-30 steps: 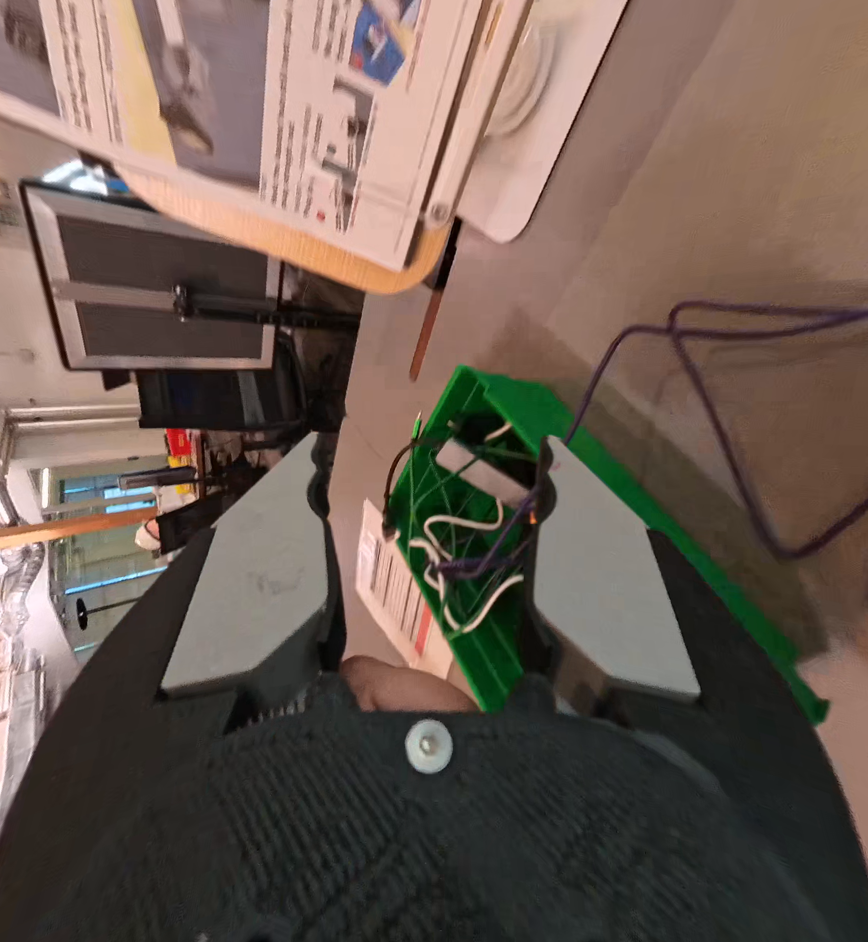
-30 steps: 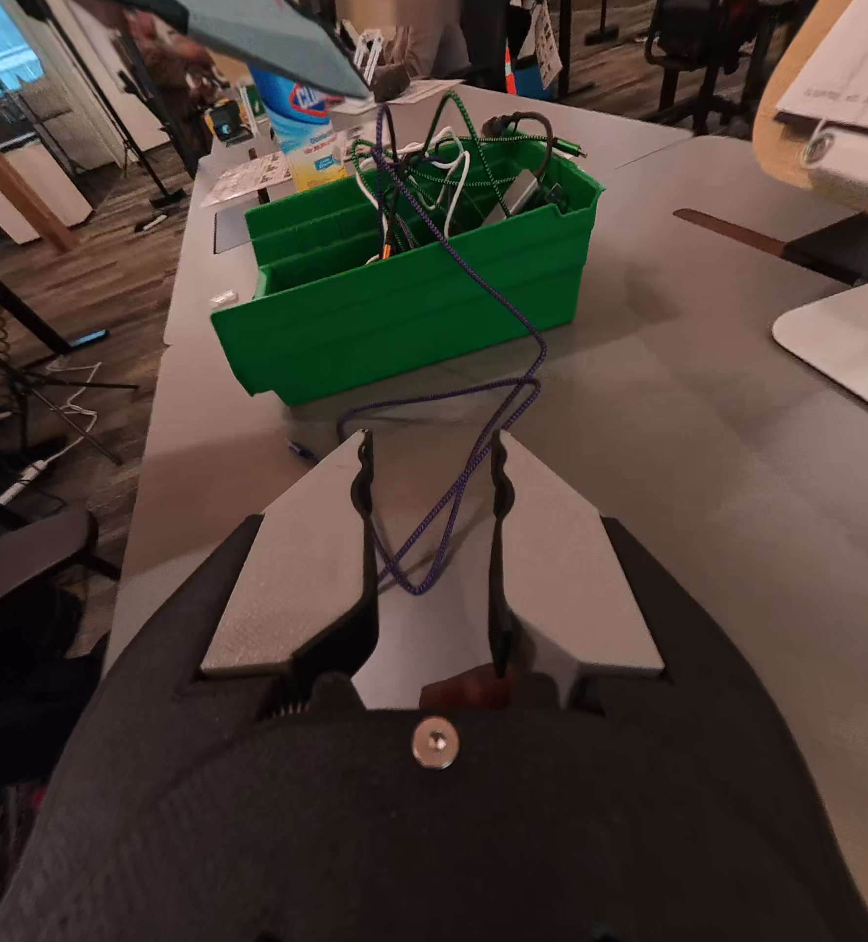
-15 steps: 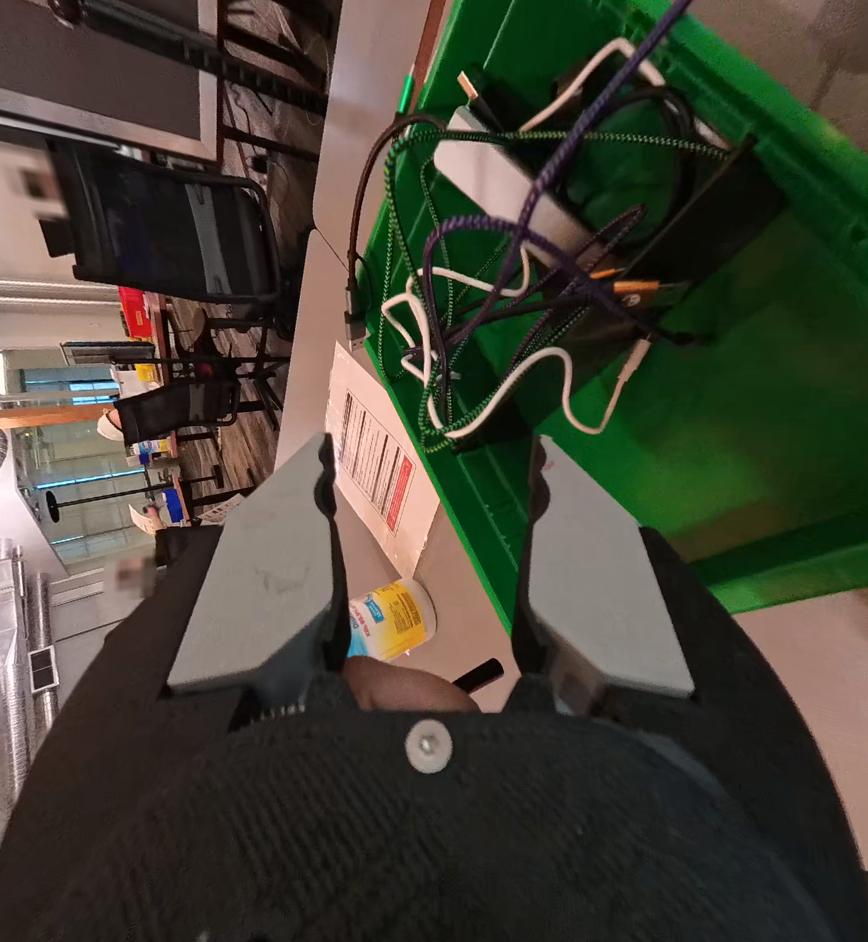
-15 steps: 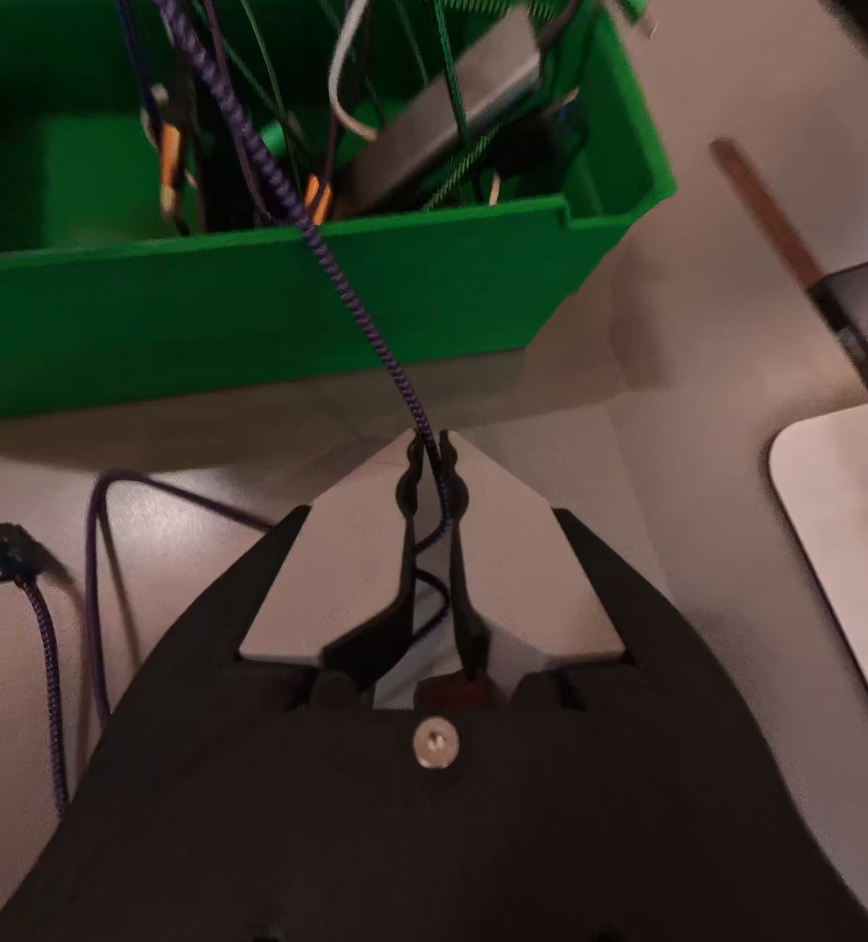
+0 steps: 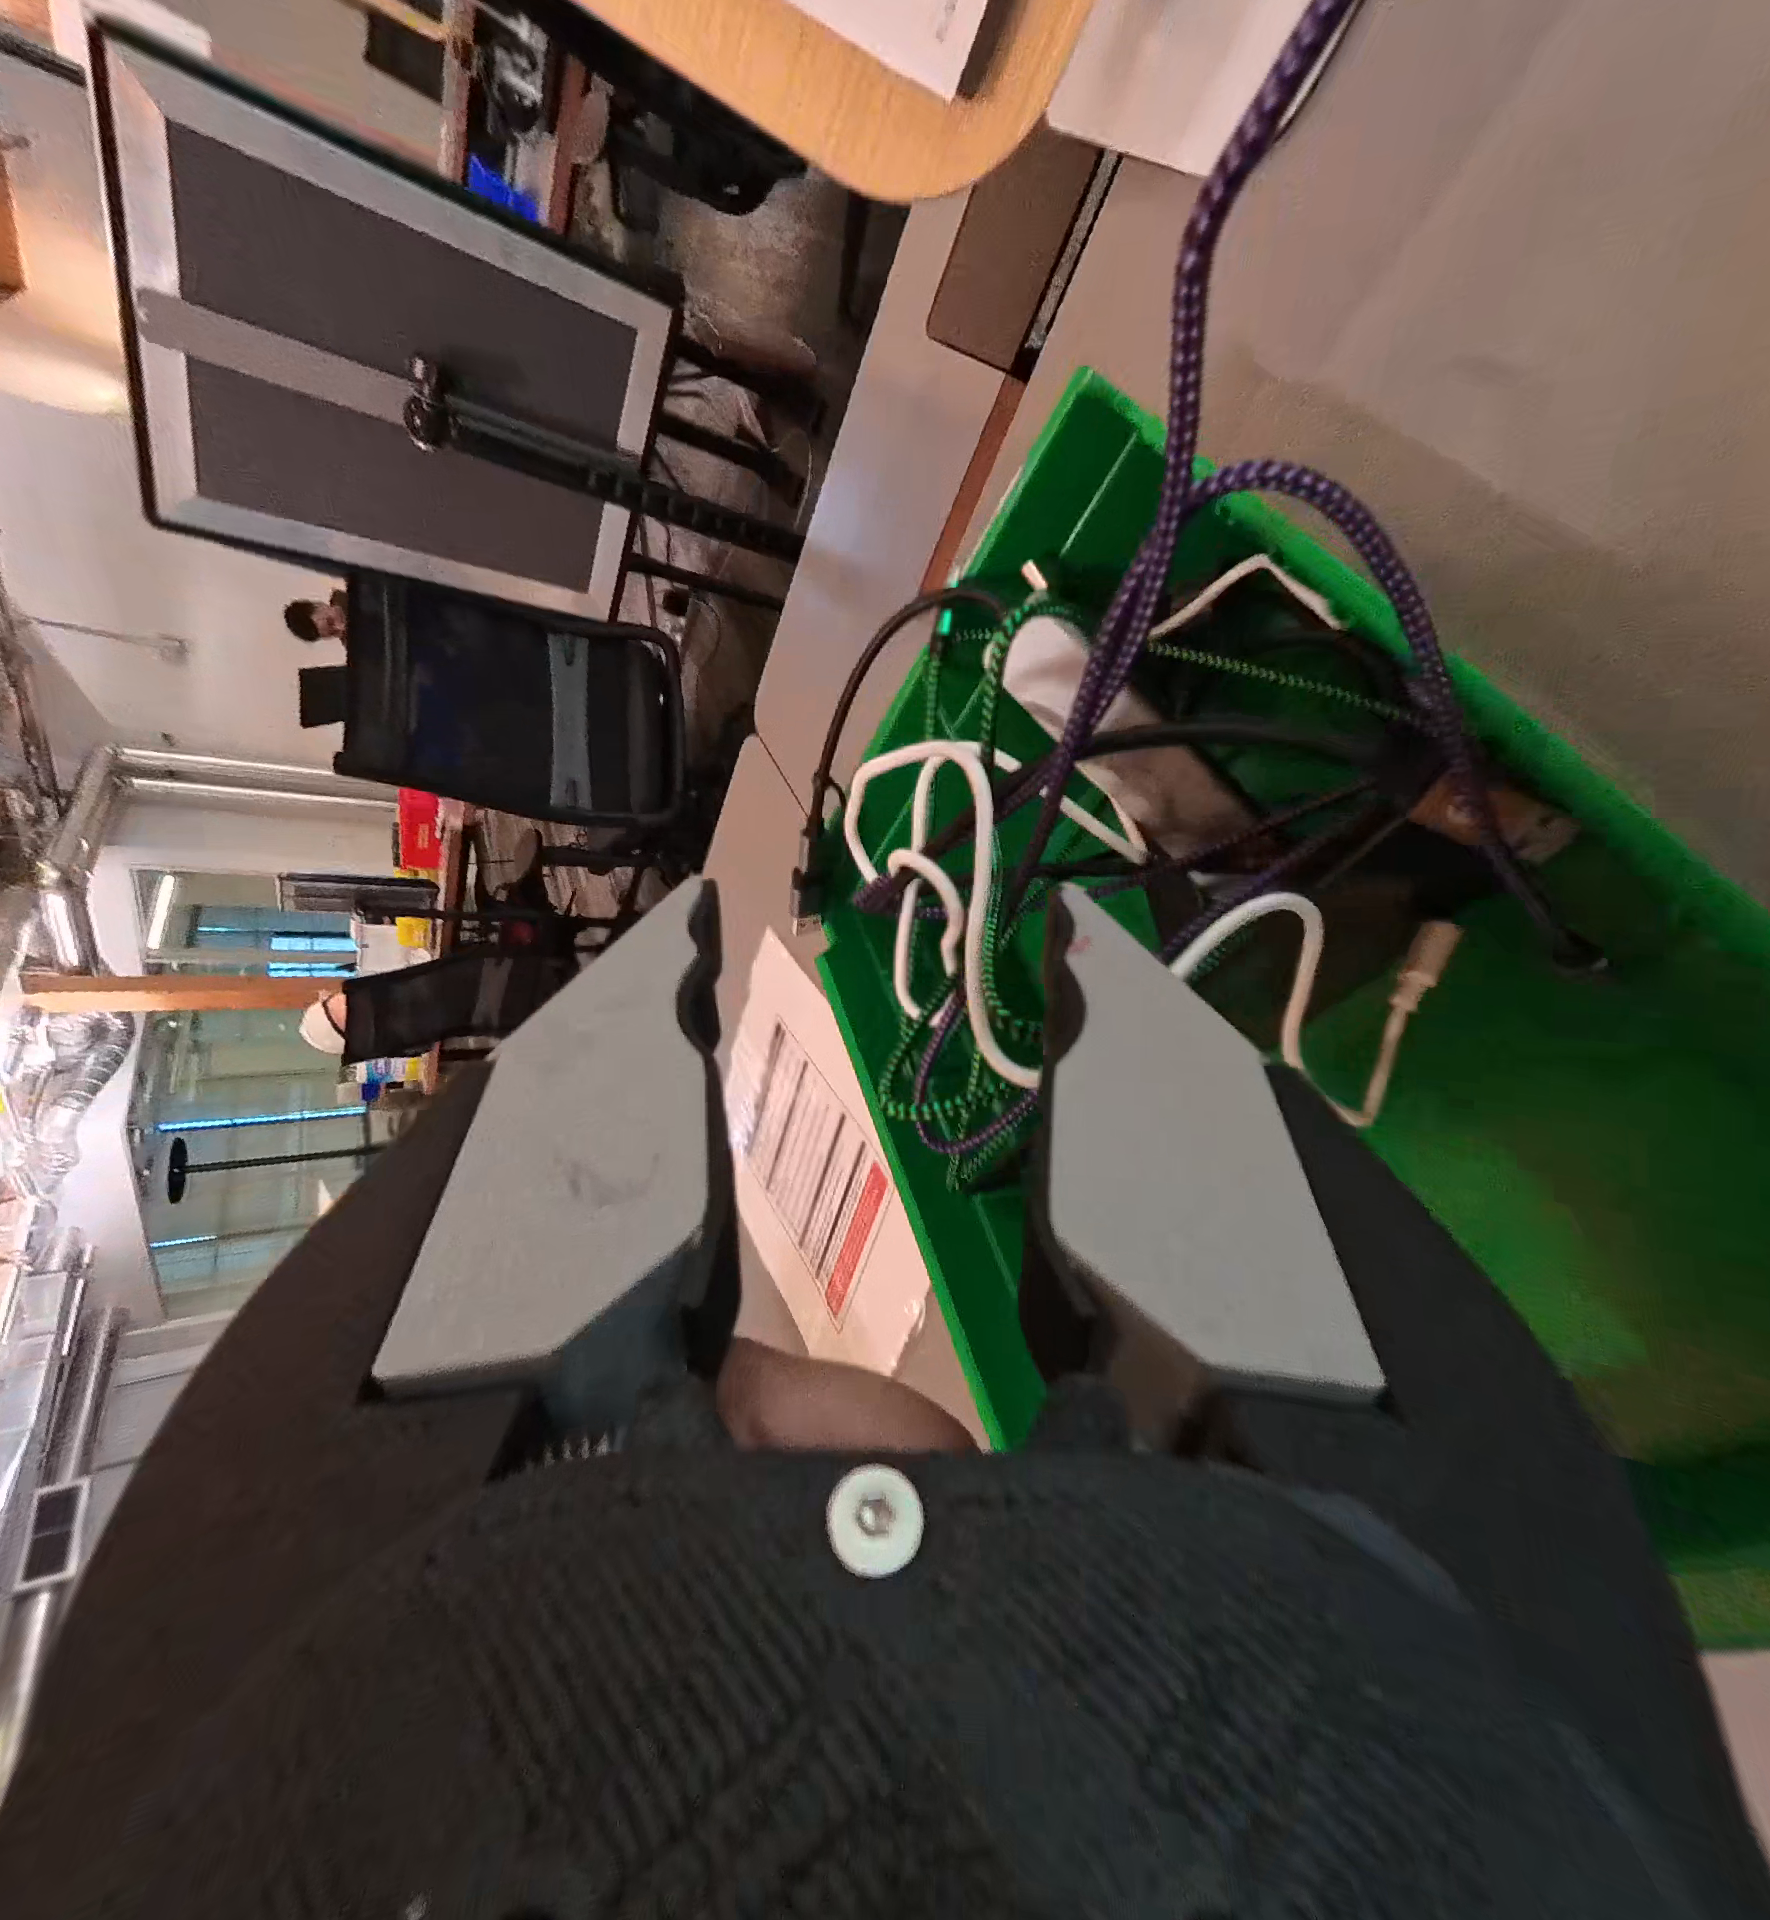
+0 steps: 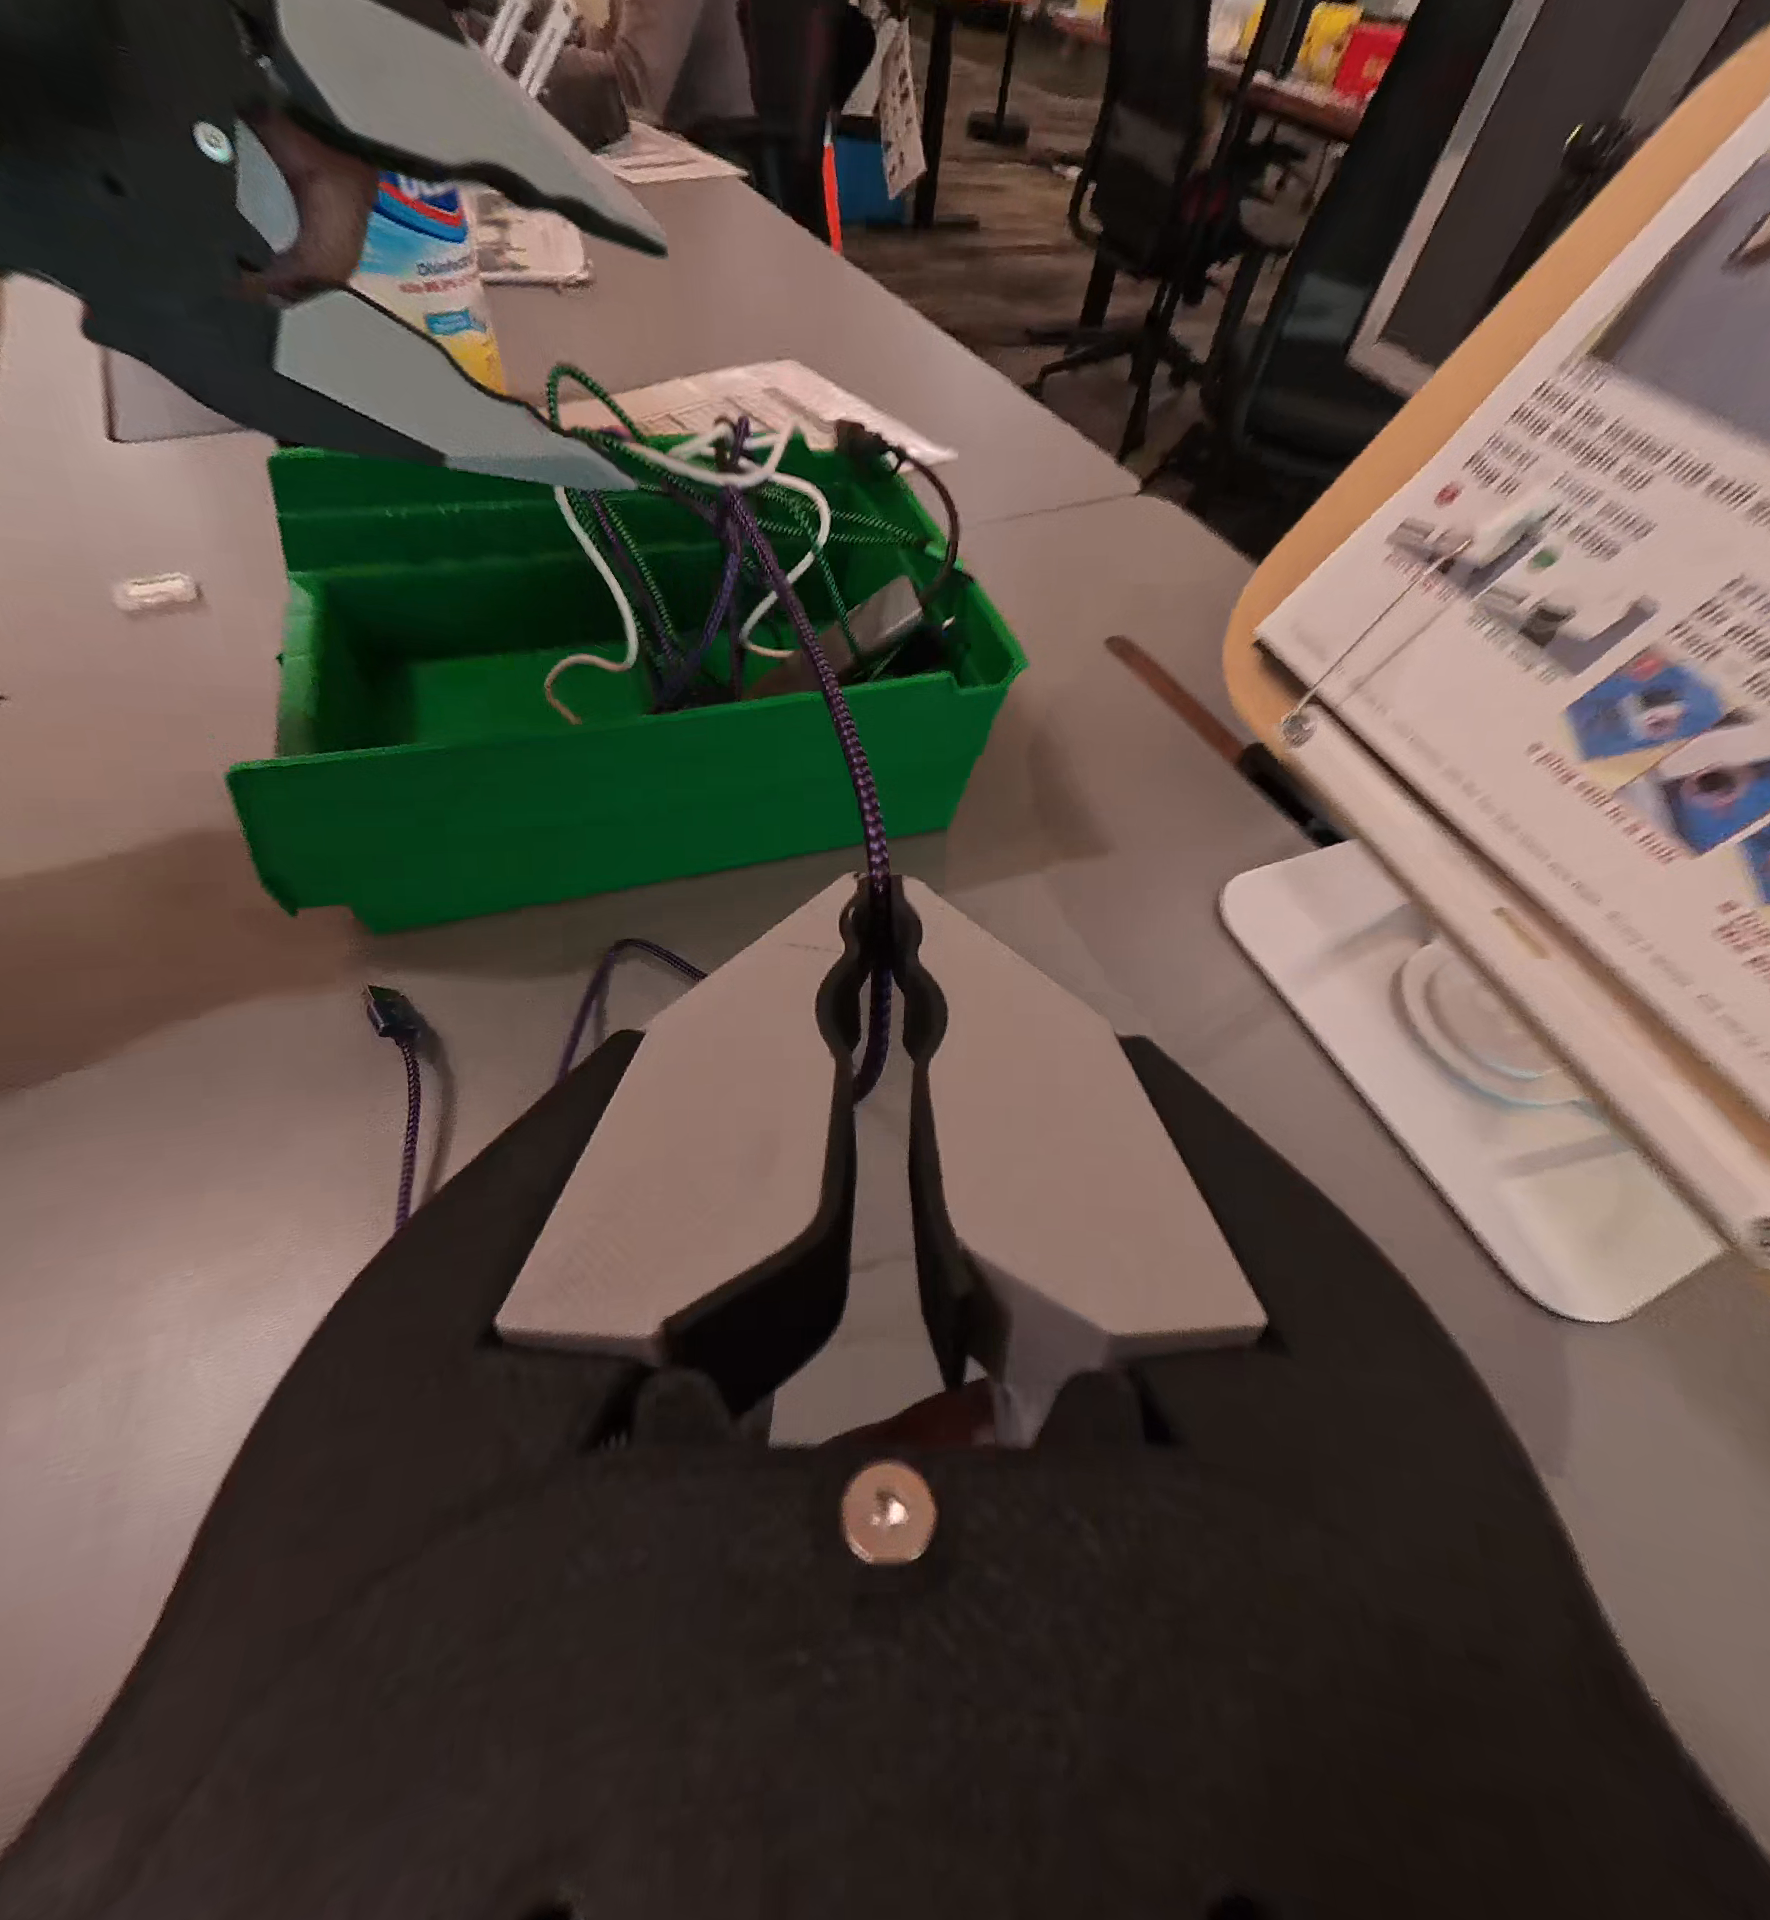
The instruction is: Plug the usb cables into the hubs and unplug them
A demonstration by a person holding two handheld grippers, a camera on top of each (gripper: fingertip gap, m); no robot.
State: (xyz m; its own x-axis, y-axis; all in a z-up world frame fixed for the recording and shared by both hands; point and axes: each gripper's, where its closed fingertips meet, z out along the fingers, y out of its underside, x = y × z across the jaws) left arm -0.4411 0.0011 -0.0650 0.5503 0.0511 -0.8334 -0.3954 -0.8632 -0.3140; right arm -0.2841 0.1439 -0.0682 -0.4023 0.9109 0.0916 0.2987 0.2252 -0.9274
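Right gripper (image 6: 876,914) — jaws closed tight on the purple braided cable (image 6: 850,743), which runs taut up into the green bin (image 6: 590,790) on the grey tabletop (image 6: 133,1143). The cable's free plug (image 6: 393,1010) lies on the tabletop beside the bin. Left gripper (image 5: 876,925) — jaws wide apart, empty, poised over the tangled cables (image 5: 948,935) and a silver hub (image 5: 1135,769) inside the bin.

I'm looking at an open office or lab: grey tabletops (image 6: 1120,727) stretching far, office chairs (image 6: 1161,208) and a wheeled whiteboard (image 5: 393,343) standing beyond.
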